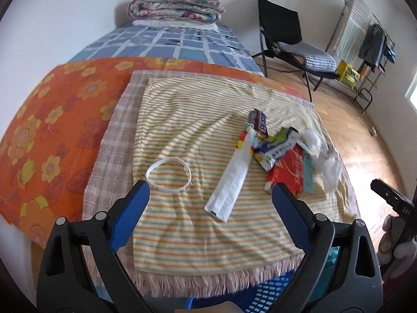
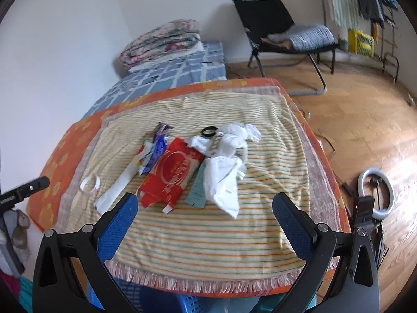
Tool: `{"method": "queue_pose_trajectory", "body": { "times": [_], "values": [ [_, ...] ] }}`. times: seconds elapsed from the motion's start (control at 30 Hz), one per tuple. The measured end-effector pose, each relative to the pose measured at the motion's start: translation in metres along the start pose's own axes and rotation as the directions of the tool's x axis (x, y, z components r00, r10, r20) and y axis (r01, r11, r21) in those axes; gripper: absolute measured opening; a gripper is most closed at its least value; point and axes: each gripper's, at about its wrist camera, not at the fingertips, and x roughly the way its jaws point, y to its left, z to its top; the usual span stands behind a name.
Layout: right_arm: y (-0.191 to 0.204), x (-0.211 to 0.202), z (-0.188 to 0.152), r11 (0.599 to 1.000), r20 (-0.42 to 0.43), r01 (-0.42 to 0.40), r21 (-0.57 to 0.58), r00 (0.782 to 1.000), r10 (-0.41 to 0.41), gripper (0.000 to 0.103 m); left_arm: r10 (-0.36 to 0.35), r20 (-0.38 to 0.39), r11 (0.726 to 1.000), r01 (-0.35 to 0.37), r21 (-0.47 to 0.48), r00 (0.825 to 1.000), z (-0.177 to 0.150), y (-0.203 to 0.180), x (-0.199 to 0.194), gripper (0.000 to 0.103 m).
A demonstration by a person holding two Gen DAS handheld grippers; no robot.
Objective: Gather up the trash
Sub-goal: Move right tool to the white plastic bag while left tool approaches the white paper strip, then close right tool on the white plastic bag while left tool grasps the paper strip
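With both tools spread wide and holding nothing, bring your left tool (image 1: pixel 210 191) down over the long white paper wrapper (image 1: pixel 230 180) lying flat on the striped towel (image 1: pixel 182 234), then squeeze.

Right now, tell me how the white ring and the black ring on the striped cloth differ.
The white ring looks larger and bent out of round; the black ring is smaller and keeps a neat circle. The white ring lies alone at the cloth's left side, clear of the pile; the black ring sits at the far edge of the pile, against the crumpled white plastic bag. Both lie flat on the striped cloth.
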Motion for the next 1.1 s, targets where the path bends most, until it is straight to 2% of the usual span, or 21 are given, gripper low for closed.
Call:
{"method": "queue_pose_trajectory", "body": {
  "times": [0.07,0.1,0.2,0.3,0.47,0.57,0.67,0.83,1.03,1.1],
  "values": [
    [-0.011,0.005,0.008,0.999,-0.005,0.001,0.043,1.0,-0.001,0.102,-0.007,-0.025,1.0,0.007,-0.003,1.0,0.005,0.001,0.013,0.085],
    [-0.014,0.006,0.011,0.999,-0.009,0.0,0.054,1.0,0.001,0.102,-0.004,-0.037,1.0,0.004,0.002,0.999,0.006,0.0,0.018,0.083],
    [-0.022,0.016,0.021,0.997,-0.027,-0.013,0.078,1.0,0.015,0.102,-0.008,-0.098,1.0,0.01,0.026,0.995,0.006,-0.008,0.045,0.082],
    [-0.027,0.026,0.029,0.997,-0.038,0.008,0.074,0.999,-0.005,0.102,-0.022,-0.158,0.998,0.03,0.05,0.987,0.004,-0.019,0.068,0.076],
    [-0.035,0.052,0.042,0.994,-0.073,-0.005,0.106,0.997,0.013,0.102,-0.034,-0.218,0.997,0.049,0.066,0.975,0.007,-0.031,0.103,0.073],
    [-0.038,0.071,0.047,0.99,-0.099,-0.027,0.14,0.994,0.042,0.102,-0.032,-0.251,0.996,0.05,0.067,0.968,0.008,-0.035,0.122,0.064],
    [-0.036,0.09,0.052,0.992,-0.118,-0.005,0.13,0.993,0.021,0.102,-0.03,-0.279,0.997,0.049,0.059,0.96,0.01,-0.037,0.142,0.064],
    [-0.036,0.117,0.054,0.991,-0.156,0.014,0.134,0.988,0.007,0.102,-0.005,-0.304,0.997,0.03,0.077,0.953,0.011,-0.04,0.165,0.057],
    [-0.033,0.135,0.051,0.993,-0.187,0.02,0.115,0.982,0.002,0.098,0.019,-0.298,0.994,0.014,0.106,0.954,0.014,-0.045,0.176,0.057],
    [-0.033,0.139,0.05,0.993,-0.196,0.013,0.114,0.98,0.009,0.095,0.039,-0.291,0.991,0.001,0.134,0.956,0.013,-0.048,0.177,0.052]
  ]
}}
